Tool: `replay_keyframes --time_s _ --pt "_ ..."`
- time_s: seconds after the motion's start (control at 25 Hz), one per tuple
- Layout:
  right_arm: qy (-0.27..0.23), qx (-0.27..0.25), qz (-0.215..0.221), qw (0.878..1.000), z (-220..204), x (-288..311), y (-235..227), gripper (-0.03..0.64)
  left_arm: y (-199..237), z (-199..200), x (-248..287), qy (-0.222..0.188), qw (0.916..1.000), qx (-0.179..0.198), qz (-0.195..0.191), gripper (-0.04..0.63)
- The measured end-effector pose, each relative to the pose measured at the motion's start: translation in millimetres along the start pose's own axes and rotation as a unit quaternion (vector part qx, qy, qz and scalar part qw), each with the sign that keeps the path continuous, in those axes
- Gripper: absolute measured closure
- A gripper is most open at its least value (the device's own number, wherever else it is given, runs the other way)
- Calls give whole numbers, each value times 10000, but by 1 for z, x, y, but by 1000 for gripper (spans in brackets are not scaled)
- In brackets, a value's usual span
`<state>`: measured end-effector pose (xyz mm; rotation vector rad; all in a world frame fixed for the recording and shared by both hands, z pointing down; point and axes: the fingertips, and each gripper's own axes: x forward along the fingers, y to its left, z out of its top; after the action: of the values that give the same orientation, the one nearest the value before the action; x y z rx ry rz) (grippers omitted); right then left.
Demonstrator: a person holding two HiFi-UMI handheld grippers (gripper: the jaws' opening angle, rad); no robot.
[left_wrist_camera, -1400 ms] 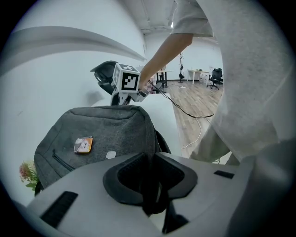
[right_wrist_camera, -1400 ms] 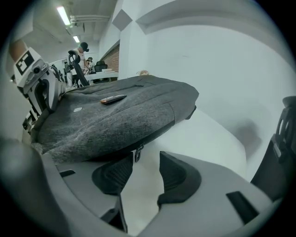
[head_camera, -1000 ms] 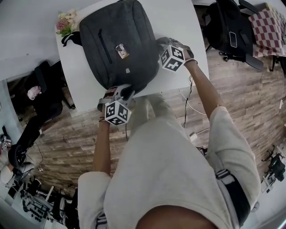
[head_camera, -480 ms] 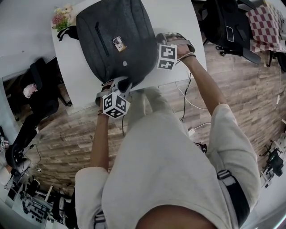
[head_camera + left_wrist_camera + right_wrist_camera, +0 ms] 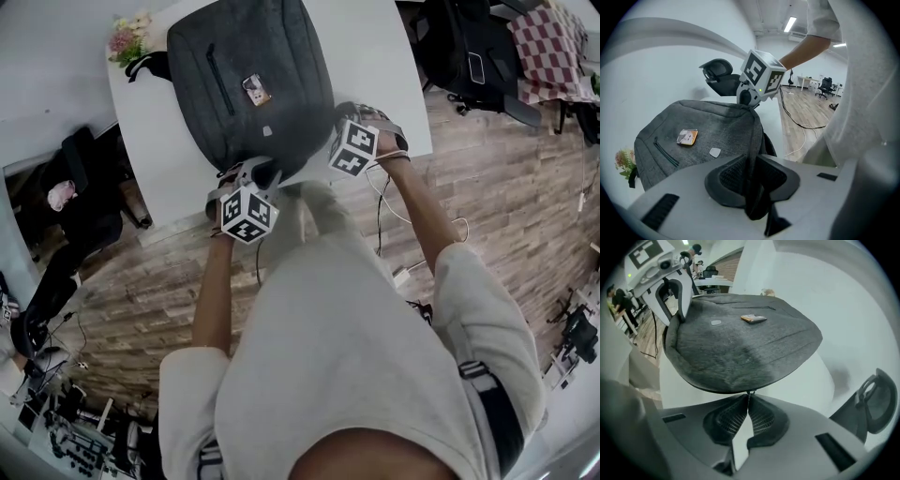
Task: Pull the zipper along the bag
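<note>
At the near edge of a white table (image 5: pixel 384 56), a person in a pale shirt works two hand-held grippers against one grey bag (image 5: pixel 248 84). The left gripper (image 5: pixel 750 169) is clamped on a black strap (image 5: pixel 751 136) that runs down the bag's near end. The right gripper (image 5: pixel 748 403) has its jaws pressed together on the small zipper pull (image 5: pixel 749 393) at the bag's lower seam, on the bag's right flank.

Seen from the head camera, the left gripper (image 5: pixel 255 180) sits at the table's front edge. The right gripper (image 5: pixel 336 114) is just beside the bag's side, over bare tabletop. The bag's near end reaches the table's front edge, and its far end lies close to the back edge. A wide strip of open table runs along its right side, and a narrower strip runs along its left.

One orange tag (image 5: pixel 255 90) and one small pale patch (image 5: pixel 267 132) lie on the bag's top panel. One bunch of flowers (image 5: pixel 127 37) stands at the far left corner. Wooden floor (image 5: pixel 506 187) with loose cables opens to the right. One black backpack (image 5: pixel 459 52) and one checked cloth (image 5: pixel 553 52) lie beyond the table's right edge.
</note>
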<state>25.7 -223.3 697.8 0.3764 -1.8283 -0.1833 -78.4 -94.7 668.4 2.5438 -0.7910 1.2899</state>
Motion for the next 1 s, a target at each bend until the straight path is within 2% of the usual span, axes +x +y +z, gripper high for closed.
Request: replay_keyframes --time_s 0.32,0.6,0.76,0.88,0.92,0.96,1.0 --pt "47 1264 96 9919 2 -18 71 595 0 1 5 15 9999 -105 -12 505" --pt "-69 2551 518 9655 29 -40 125 590 -10 1 3 -9 9999 -113 -35 505" --pt "-65 2958 412 9543 31 -40 133 594 -13 -1 2 -43 9999 -29 -100 505" --pt "-143 3128 531 9482 31 -40 132 597 -16 0 0 -120 9998 117 -110 503" --pt "-169 3108 571 9486 30 -41 132 597 -18 0 -3 -162 9996 222 -87 493" --pt "-187 3063 594 9499 29 -41 132 598 -20 0 -7 -183 9992 365 -54 455" --pt "-194 3020 607 9512 29 -41 132 598 -21 -4 -12 -164 9984 547 -7 388"
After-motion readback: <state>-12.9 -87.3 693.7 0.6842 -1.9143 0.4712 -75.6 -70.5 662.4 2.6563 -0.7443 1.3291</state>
